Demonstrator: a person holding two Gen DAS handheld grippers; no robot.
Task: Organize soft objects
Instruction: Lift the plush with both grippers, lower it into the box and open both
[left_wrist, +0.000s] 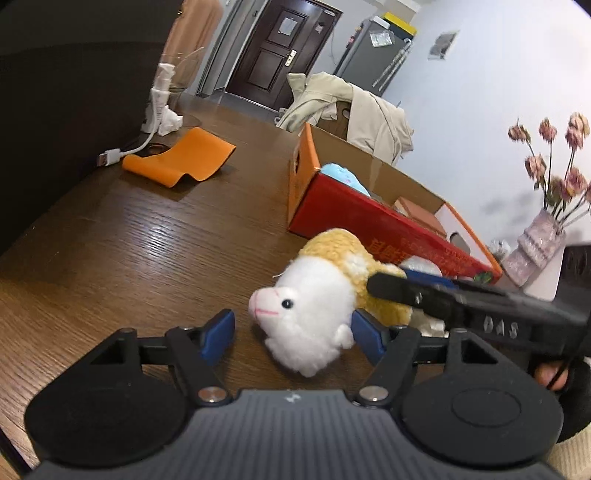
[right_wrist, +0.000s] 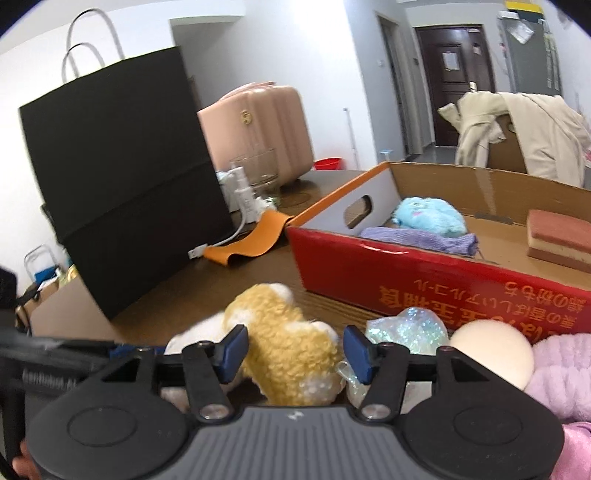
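A plush sheep (left_wrist: 317, 306) with a white face and curly yellow body (right_wrist: 288, 350) lies on the brown table (left_wrist: 129, 258) in front of a red and orange cardboard box (right_wrist: 388, 280). My left gripper (left_wrist: 293, 334) is open around its head, the left pad well clear of it. My right gripper (right_wrist: 295, 350) straddles the yellow body, its pads beside the fleece without squeezing it. One of its black fingers (left_wrist: 399, 290) shows across the sheep's back. In the box lie a blue plush (right_wrist: 428, 216), a purple cloth (right_wrist: 417, 238) and a layered sponge (right_wrist: 557, 236).
An iridescent wad (right_wrist: 410, 328), a cream ball (right_wrist: 491, 354) and a pink fluffy piece (right_wrist: 561, 373) lie right of the sheep. A black paper bag (right_wrist: 122, 177) stands at the left, with an orange strip (left_wrist: 181, 155) and a USB cable beyond. A flower vase (left_wrist: 539, 240) stands at the right.
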